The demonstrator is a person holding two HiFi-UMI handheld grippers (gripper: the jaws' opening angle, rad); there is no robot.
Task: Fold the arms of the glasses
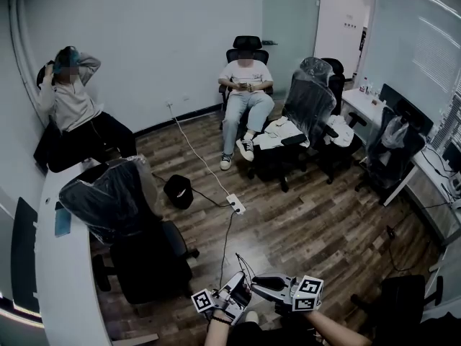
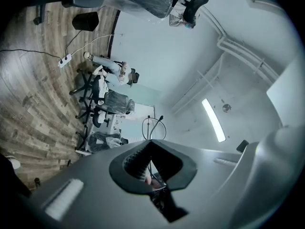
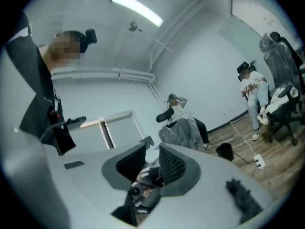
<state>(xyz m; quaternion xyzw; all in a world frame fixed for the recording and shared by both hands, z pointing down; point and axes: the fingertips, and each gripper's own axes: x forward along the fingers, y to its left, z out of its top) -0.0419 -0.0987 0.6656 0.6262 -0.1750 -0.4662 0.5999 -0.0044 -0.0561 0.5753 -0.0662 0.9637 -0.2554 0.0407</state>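
In the head view both grippers are held close together at the bottom centre, above the wooden floor. My left gripper (image 1: 239, 288) is shut on thin wire-framed glasses (image 1: 242, 267), whose dark wire rises just beyond its tips. In the left gripper view the jaws meet at the tips (image 2: 148, 144), and the glasses (image 2: 153, 127) stick out past them as a thin loop with one arm end showing. My right gripper (image 1: 258, 283) points level toward the left one. Its jaws (image 3: 152, 157) stand apart with nothing seen between the pads.
A plastic-covered office chair (image 1: 115, 200) and a white desk (image 1: 65, 265) stand close on the left. A black bin (image 1: 178, 191) and a power strip (image 1: 235, 204) with its cable lie on the floor ahead. Two people (image 1: 245, 92) (image 1: 68, 99) sit further back, and more chairs (image 1: 310, 114) stand at the right.
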